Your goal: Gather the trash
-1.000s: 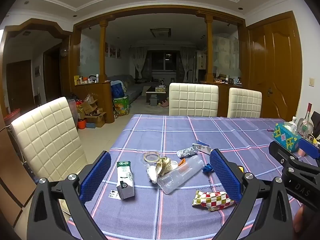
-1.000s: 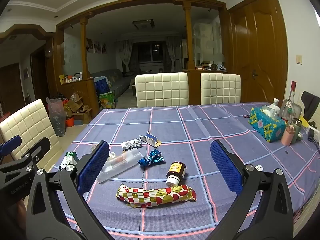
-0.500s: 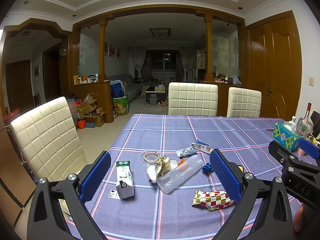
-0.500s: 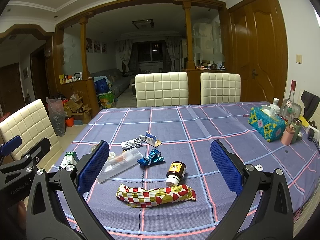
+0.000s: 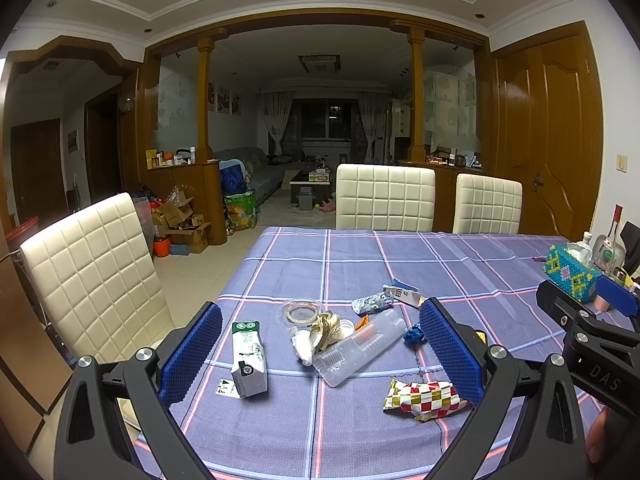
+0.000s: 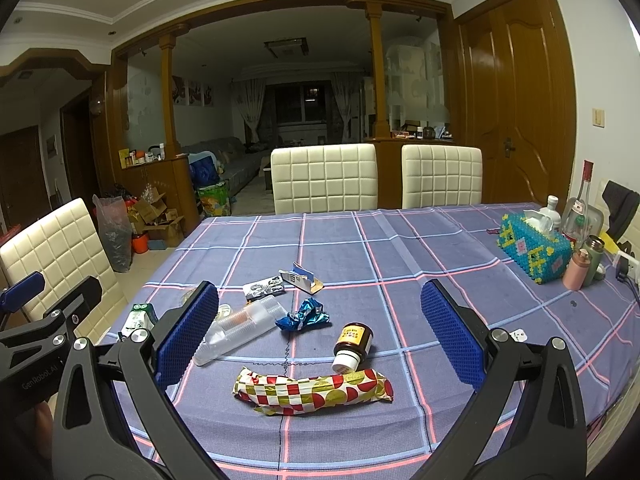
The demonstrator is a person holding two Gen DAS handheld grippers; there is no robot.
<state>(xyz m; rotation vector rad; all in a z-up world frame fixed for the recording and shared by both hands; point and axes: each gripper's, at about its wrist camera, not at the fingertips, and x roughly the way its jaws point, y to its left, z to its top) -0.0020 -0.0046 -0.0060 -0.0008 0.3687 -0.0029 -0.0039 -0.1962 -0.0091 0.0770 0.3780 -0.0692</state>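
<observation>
We hold the left claw [image 5: 320, 354] level above the near edge of the worktop [image 5: 400, 252], its blue pads spread wide with nothing between them, and the right claw [image 6: 318, 338] beside it in the same level pose, equally spread and empty. Nearest the right claw, between its pads in its view, lies the red, white and gold checked wrapper [image 6: 314, 390] flat on the cloth, with the brown medicine bottle [image 6: 353, 345] on its side just behind it, white cap toward us. In the left wrist view the same wrapper [image 5: 422, 398] sits by the right pad, and the green-and-white milk carton [image 5: 248, 360] stands tilted near the left pad. Beyond these, the clear sleeve of plastic cups [image 5: 360, 346] lies diagonally, touching a crumpled gold and white clump [image 5: 320, 334], with a blue foil wrapper [image 6: 303, 316] just to its right. Farther back are a clear round lid [image 5: 299, 312], a silver foil packet [image 5: 372, 303] and a torn white box [image 5: 402, 292]. Well apart at the far right edge stand a beaded tissue box [image 6: 534, 250] and bottles [image 6: 576, 216]. White chairs [image 6: 324, 178] line the far side.
</observation>
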